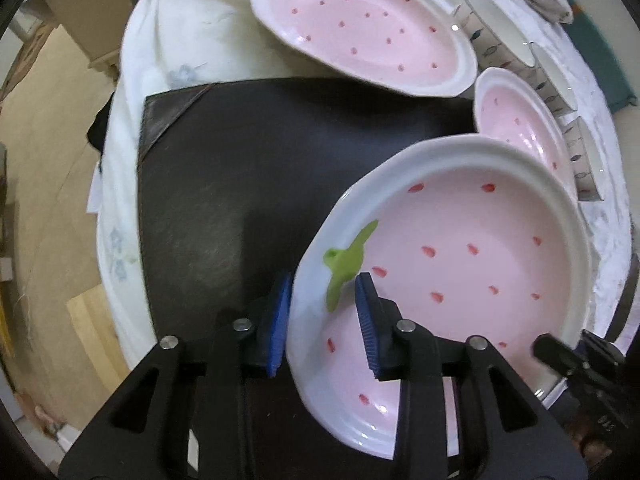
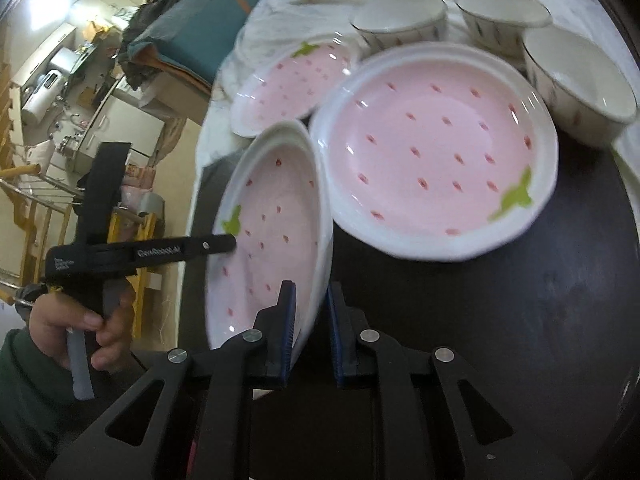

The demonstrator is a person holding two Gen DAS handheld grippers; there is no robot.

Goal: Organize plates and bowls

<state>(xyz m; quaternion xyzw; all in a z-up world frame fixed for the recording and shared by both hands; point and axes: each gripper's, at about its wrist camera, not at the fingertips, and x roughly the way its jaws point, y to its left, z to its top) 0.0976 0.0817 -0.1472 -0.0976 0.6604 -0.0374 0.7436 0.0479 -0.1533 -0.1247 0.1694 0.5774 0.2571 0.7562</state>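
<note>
Three pink strawberry plates with white rims are here. Both grippers hold one of them tilted above the dark mat point(image 1: 240, 184): my left gripper point(image 1: 324, 296) is shut on the held plate point(image 1: 460, 248) at its rim by the green leaf, and my right gripper point(image 2: 312, 300) is shut on the opposite rim of the same plate point(image 2: 276, 224). A second plate point(image 2: 432, 148) lies flat on the mat; it also shows in the left wrist view point(image 1: 520, 120). A third plate point(image 1: 360, 24) lies farther back on the white cloth. Three white patterned bowls point(image 2: 580, 88) stand behind the plates.
A white cloth point(image 1: 172, 48) covers the round table under the dark mat. A teal bundle point(image 2: 192, 28) lies past the table's far edge. The table edge drops to the floor point(image 1: 48, 184) on the left. The left hand and its gripper handle point(image 2: 120, 256) show in the right wrist view.
</note>
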